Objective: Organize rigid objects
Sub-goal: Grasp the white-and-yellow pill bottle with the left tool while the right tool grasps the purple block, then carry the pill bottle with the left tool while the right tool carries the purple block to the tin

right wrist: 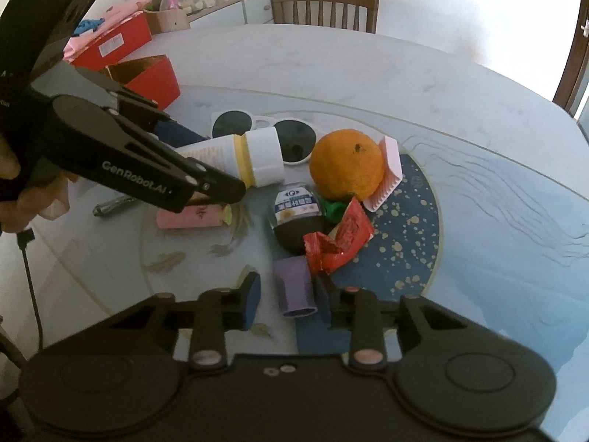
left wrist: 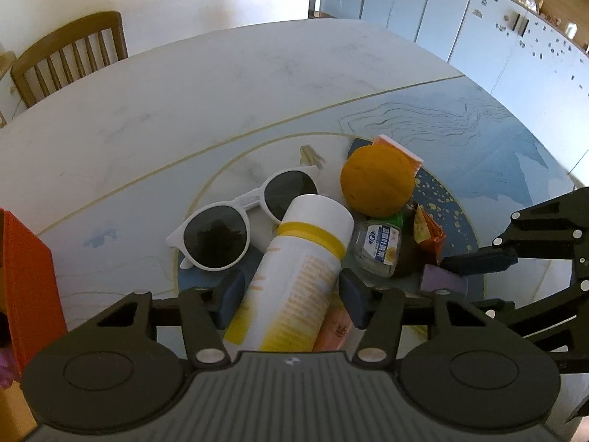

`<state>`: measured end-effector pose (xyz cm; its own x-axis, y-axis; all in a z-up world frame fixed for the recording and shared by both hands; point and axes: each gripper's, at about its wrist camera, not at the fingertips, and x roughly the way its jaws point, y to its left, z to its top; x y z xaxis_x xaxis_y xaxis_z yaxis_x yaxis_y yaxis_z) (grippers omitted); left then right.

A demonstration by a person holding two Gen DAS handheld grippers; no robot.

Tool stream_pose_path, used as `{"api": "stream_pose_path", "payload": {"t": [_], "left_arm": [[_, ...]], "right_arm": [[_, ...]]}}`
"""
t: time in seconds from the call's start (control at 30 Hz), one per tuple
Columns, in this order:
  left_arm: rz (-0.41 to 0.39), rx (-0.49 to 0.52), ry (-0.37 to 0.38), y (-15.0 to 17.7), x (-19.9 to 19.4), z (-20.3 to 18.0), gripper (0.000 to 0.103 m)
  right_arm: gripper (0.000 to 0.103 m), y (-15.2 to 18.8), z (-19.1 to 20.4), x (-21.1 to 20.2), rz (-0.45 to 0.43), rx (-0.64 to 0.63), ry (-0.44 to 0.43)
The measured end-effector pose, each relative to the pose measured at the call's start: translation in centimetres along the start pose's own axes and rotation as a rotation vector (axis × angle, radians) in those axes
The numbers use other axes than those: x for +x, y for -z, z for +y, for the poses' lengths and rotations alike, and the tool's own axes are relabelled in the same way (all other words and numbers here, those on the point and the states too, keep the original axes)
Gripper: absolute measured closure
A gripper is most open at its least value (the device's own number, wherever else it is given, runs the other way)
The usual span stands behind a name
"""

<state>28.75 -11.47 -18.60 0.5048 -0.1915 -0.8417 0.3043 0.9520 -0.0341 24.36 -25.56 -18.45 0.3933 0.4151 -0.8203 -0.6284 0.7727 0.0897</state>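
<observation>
A cluttered pile is sitting on a round table (left wrist: 206,84) whose pale marbled top is giving way to a blue painted area with gold lines and gold specks. In the left wrist view, the left gripper (left wrist: 291,294) is straddling a white bottle (left wrist: 298,269) with a yellow band, lying on its side across the white sunglasses (left wrist: 235,221); the pads are standing right against the bottle's sides, but whether they are pressing cannot be told. The right gripper (right wrist: 287,294) is reaching around a small purple block (right wrist: 296,285); its right pad is sitting against the block, while the left pad is standing apart with a gap showing, so it is not yet clamping.

An orange (right wrist: 346,164) is resting behind a small glass bottle (right wrist: 294,208) with a green cap, beside a pink comb (right wrist: 386,173) and a crumpled red wrapper (right wrist: 338,243). A pink box (right wrist: 187,217) is lying under the white bottle.

A red box (right wrist: 151,77) is standing open at the table's far left. Around the room, a wooden chair (left wrist: 70,55) is standing against a white wall, pale cabinets (left wrist: 460,22) are lining one side, and a low sideboard (right wrist: 221,7) is holding bags and clutter. A hand (right wrist: 14,191) is gripping the left tool's handle.
</observation>
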Motion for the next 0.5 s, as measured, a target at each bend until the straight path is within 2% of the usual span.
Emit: {"api": "stream_pose_path", "payload": {"t": [0.07,0.27,0.5], "left_arm": [[-0.002,0.016,-0.014,0.1,-0.1,-0.4,0.052],[-0.018,0.006,-0.044,0.3,-0.6,-0.6,0.059],[-0.019,-0.047,-0.055,1.0,-1.9,0.6,0.059]], "right_arm": [[0.082,0.1,0.4,0.1,0.000,-0.015,0.025],[0.083,0.4,0.7,-0.3,-0.010,0.003,0.038],[0.083,0.1,1.4,-1.6,-0.051,0.039,0.031]]}}
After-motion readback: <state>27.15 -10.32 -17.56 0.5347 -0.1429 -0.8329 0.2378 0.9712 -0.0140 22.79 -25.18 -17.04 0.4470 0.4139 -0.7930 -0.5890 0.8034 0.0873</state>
